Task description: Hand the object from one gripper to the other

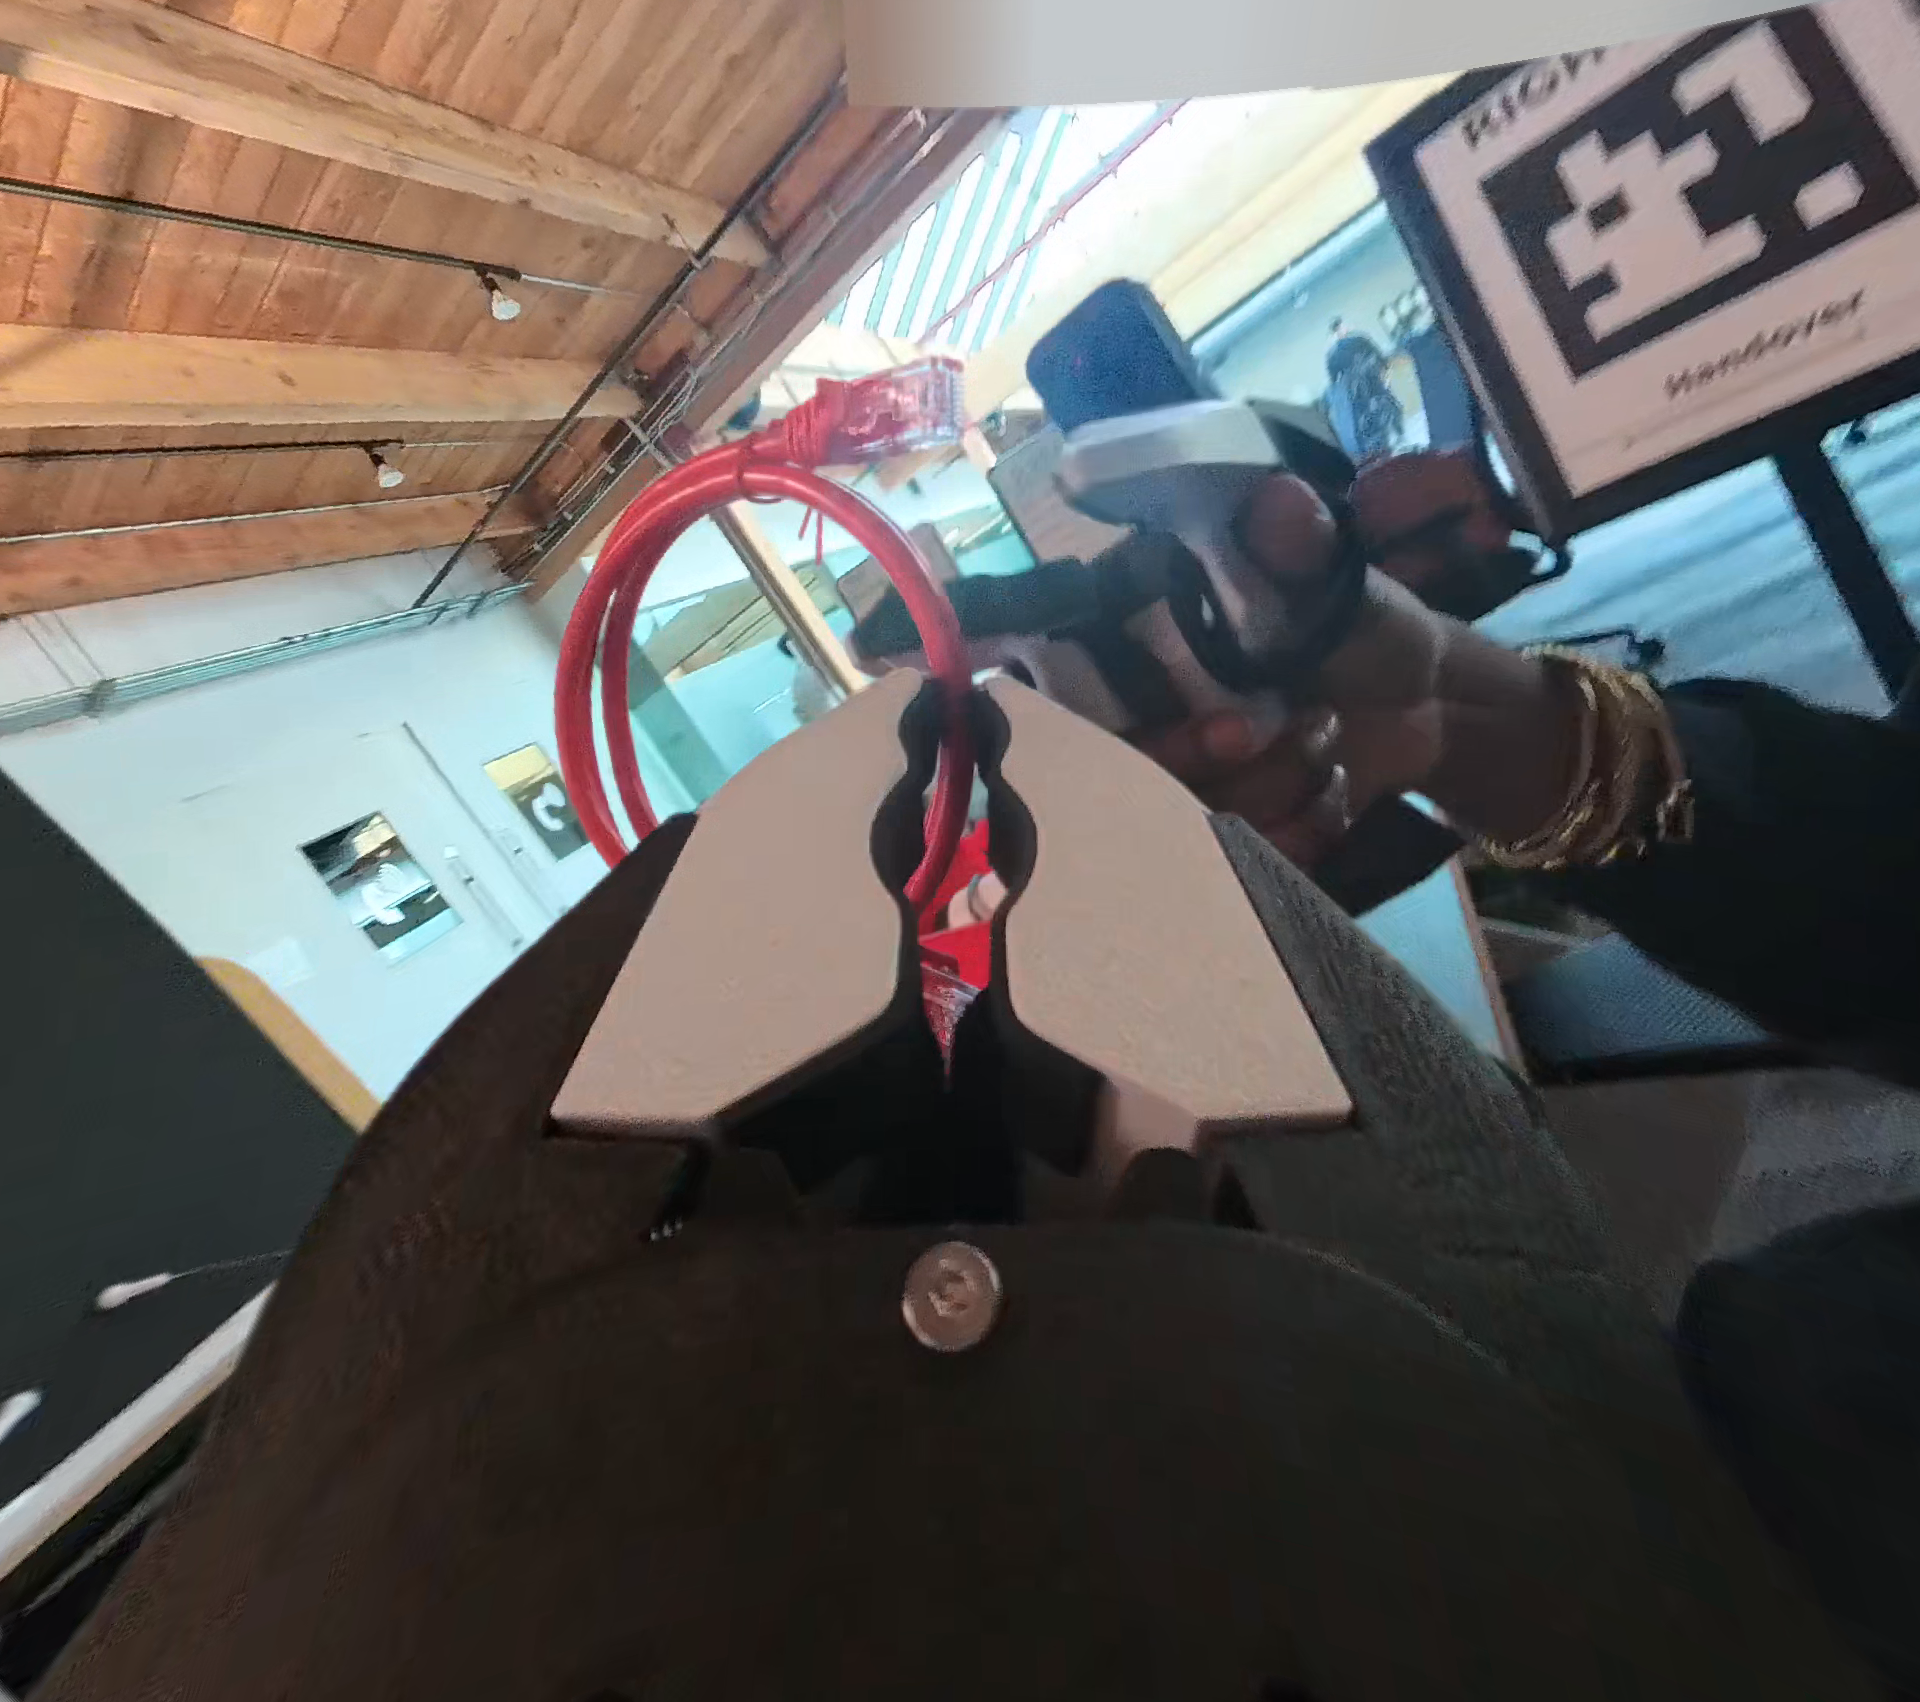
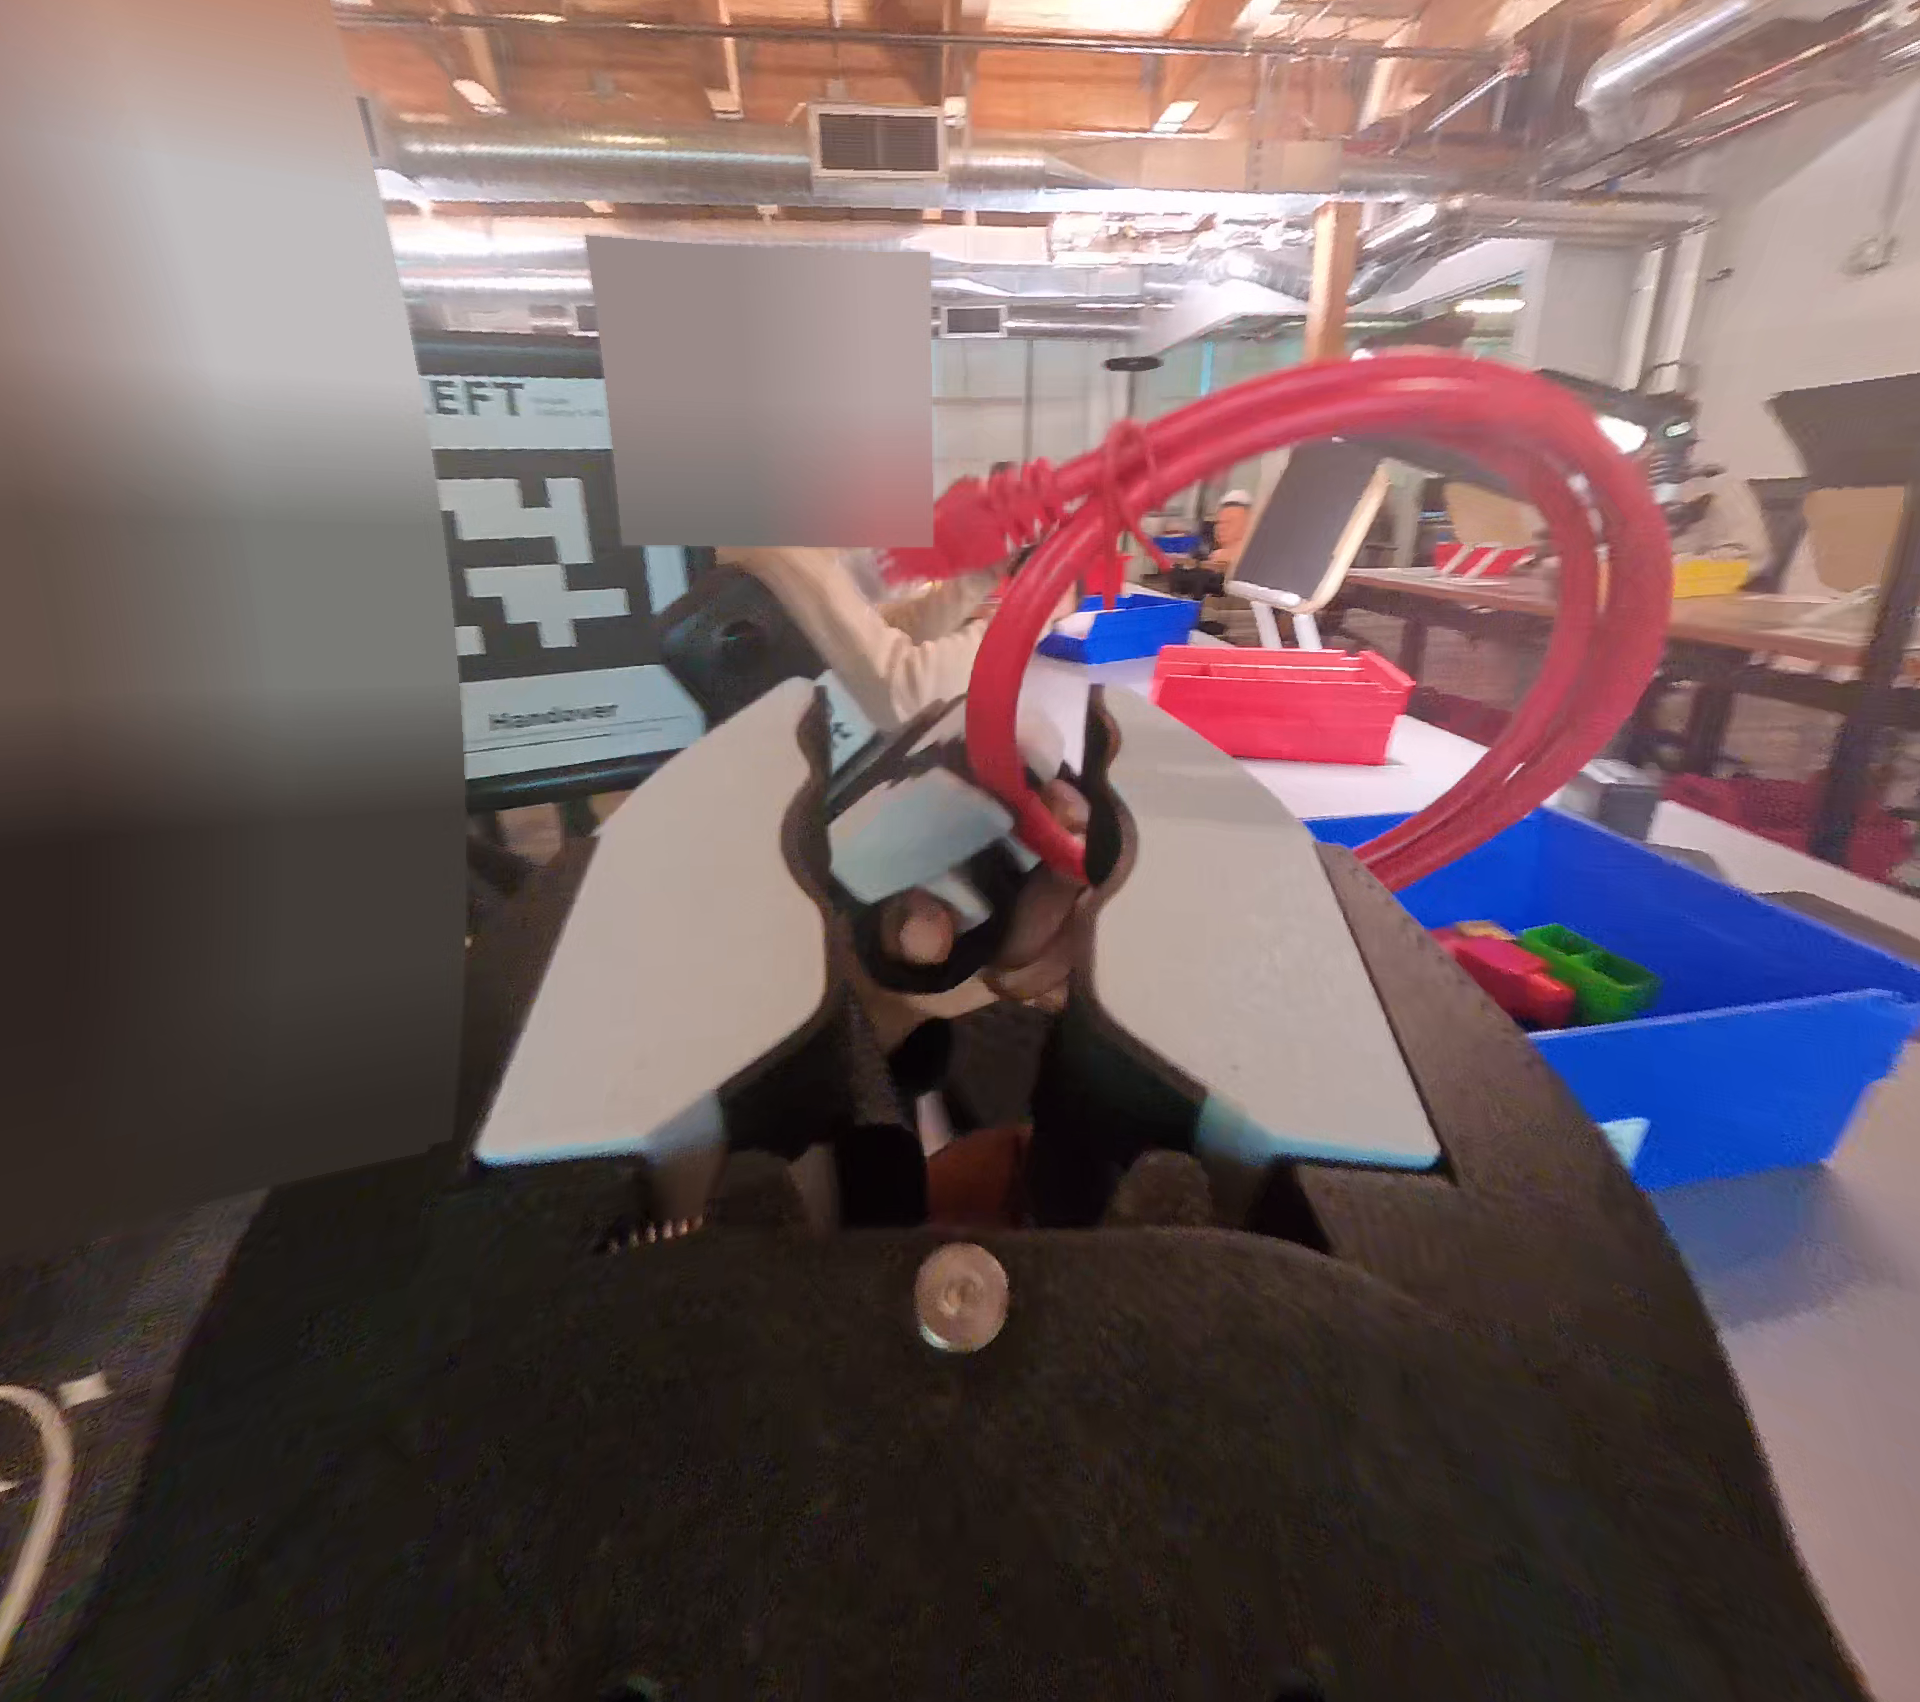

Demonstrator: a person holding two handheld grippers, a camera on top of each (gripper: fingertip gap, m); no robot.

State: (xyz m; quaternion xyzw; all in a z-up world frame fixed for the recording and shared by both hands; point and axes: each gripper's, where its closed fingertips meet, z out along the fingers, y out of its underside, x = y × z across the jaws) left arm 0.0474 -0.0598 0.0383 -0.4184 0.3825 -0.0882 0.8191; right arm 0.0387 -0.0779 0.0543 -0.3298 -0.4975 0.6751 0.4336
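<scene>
A coiled red cable (image 1: pixel 831 426) with a clear plug at its top is pinched between the pale fingers of my left gripper (image 1: pixel 951 691), which is shut on the coil's right strand and holds it up in the air. My right gripper (image 2: pixel 956 717) is open, its two fingers wide apart around the left gripper's tips (image 2: pixel 935 821). The cable (image 2: pixel 1621 530) loops up and to the right, and one strand runs close along the inner side of my right finger (image 2: pixel 1195 873); I cannot tell if it touches. In the left wrist view the right gripper (image 1: pixel 1039 572) faces me, held by a hand.
An open blue bin (image 2: pixel 1714 1091) with red and green blocks sits low on the right on a white table (image 2: pixel 1455 769). A red bin (image 2: pixel 1278 707) and a smaller blue tray (image 2: pixel 1122 624) stand farther back. A black-and-white marker board (image 2: pixel 540 561) is at the left. My two grippers' fingertips are within a few centimetres of each other.
</scene>
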